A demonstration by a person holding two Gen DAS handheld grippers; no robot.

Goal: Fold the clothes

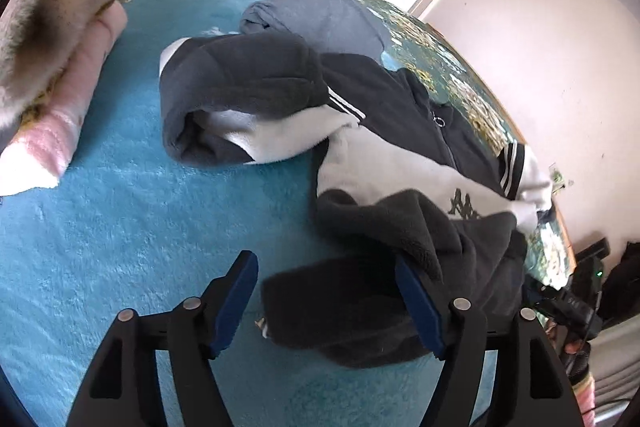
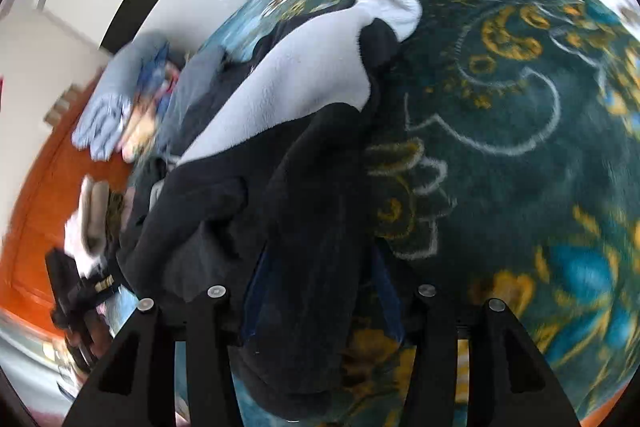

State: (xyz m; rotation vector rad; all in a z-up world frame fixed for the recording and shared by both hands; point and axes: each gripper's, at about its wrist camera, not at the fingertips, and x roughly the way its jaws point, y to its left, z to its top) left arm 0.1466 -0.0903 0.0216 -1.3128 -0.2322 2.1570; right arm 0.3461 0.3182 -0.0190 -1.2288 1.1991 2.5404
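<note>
- Left gripper [image 1: 326, 301]: jaws spread wide, blue pads [image 1: 236, 301] facing each other, nothing pinched (a dark fleece flap lies between them, draped against the right-hand pad only).
- Right gripper [image 2: 320, 291]: dark fleece bunched between its 2 fingers and hiding most of both pads; looks clamped on the cloth, though the blur and the fabric cover the contact itself.
- Jacket [image 1: 400, 163]: black and white fleece, sprawled and rumpled on the blanket just ahead of the left gripper, zipper pull showing near the middle, striped cuff at the far right, a logo on the white panel.
- Same jacket [image 2: 288, 99] in the right wrist view: white panel running up and away, black part gathered at the gripper.
- Grey garment [image 1: 320, 19]: folded, lying just behind the jacket and touching it.
- Blanket [image 1: 120, 211]: plush blue under everything, turning to a dark green pattern with gold flowers toward the far edge [image 2: 500, 147].
- Pink cloth [image 1: 76, 107]: rolled or folded at the left of the blanket, well apart from the jacket, with a cream fluffy blanket [image 1: 52, 7] above it.
- Wall [image 1: 540, 47]: pale, beyond the bed's far side.
</note>
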